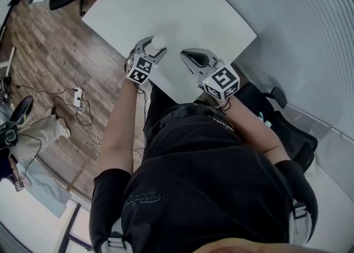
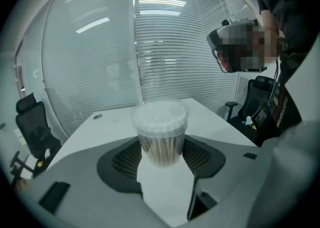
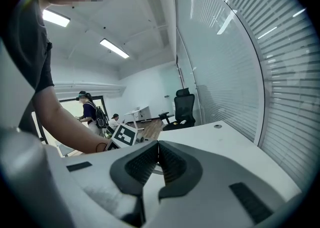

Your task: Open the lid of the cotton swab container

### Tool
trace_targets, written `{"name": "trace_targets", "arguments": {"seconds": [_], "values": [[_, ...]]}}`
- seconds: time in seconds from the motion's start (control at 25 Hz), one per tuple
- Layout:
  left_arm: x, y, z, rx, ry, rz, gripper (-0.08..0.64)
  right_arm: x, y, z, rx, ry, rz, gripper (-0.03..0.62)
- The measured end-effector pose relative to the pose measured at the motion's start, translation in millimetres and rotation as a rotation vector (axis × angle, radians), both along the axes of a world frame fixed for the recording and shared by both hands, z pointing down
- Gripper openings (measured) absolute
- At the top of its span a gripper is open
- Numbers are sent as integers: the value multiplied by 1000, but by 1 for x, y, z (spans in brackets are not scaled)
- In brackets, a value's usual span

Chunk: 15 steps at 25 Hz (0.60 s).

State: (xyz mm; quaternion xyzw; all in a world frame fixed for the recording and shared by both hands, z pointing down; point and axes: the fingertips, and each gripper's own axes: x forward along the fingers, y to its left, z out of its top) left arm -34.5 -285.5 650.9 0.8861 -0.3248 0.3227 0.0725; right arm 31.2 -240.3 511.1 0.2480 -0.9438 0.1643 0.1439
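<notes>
Cotton swab container (image 2: pixel 160 127) upright on our tabletop (image 1: pixel 166 3), pinched between jaws of our left gripper (image 2: pixel 161 152), right gripper (image 3: pixel 158 147) beside the container, jaws pressed together, empty

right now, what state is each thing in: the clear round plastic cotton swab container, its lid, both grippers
clear round plastic cotton swab container: upright, full of swabs, gripped at its sides
clear lid: on top of the container, not opened
left gripper: shut on the container's body
right gripper: jaws together, nothing between them
</notes>
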Motion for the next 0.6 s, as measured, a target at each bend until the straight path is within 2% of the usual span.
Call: {"name": "trace_targets", "arguments": {"seconds": [0.24, 0.36, 0.6], "values": [[14, 29, -40, -34, -2, -16, 265, 9, 20, -20, 48, -16, -52, 21], [20, 41, -61, -25, -2, -30, 265, 13, 25, -33, 73, -32, -61, 23], [43, 58, -83, -44, -11, -46, 265, 25, 34, -46, 111, -52, -93, 22]]}}
